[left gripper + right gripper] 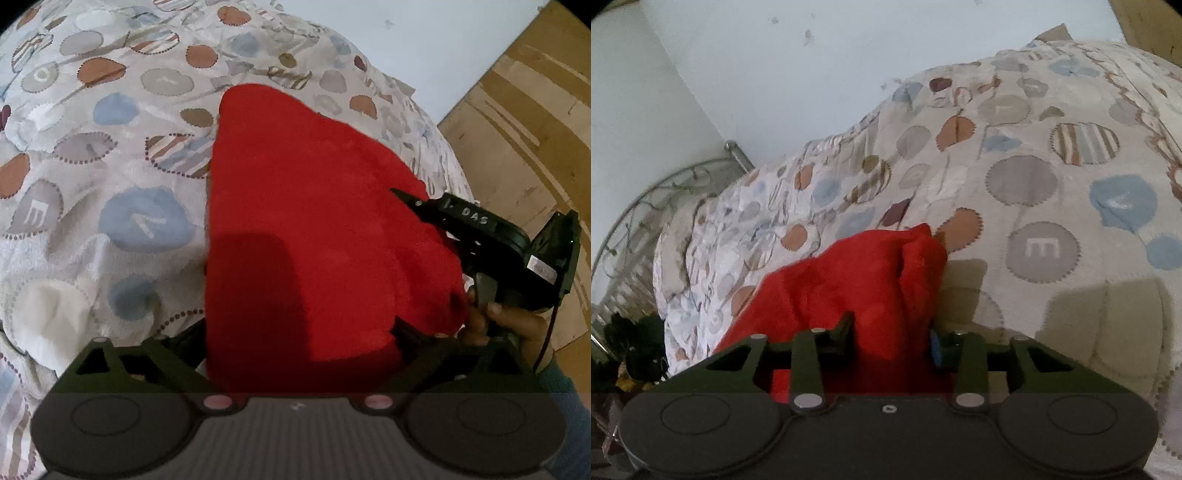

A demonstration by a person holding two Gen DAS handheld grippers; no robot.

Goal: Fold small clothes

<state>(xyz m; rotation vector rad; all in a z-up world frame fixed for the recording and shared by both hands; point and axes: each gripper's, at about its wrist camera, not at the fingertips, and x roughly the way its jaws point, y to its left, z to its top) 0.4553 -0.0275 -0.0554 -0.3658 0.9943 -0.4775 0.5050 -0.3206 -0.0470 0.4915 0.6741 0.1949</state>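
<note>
We have the red garment (pixel 295 221) spread over the patterned bedspread (pixel 110 166) on the bed, running from our left tool (pixel 299 354) at 6 o'clock up to a rounded tip near 12 in the left wrist view. The cloth drapes over the gap between the left tool's fingers and hides the tips, so we cannot tell whether it is clenched or released. Right tool (pixel 424 206) comes in at 3 o'clock in that view, the person's hand (pixel 506 321) on its handle, its front end touching the garment's right edge. In the right wrist view the right tool (pixel 890 343) has red fabric (pixel 857 288) bunched thick between its fingers, which stand apart around the wad; it looks like it is grasping the cloth, clamped on a fat fold, not a clean edge. Risks from here, as we judge: the wad is thick and fleecy, so a layer could slip out mid-fold and leave a crooked crease. If the left tool is not actually gripping, the near hem will drag instead of staying put. The bedspread is soft and rumpled just beside the cloth, so a low pinch could catch it too. Metal bed frame (pixel 665 192) sits well apart at 9 o'clock, no concern.
</note>
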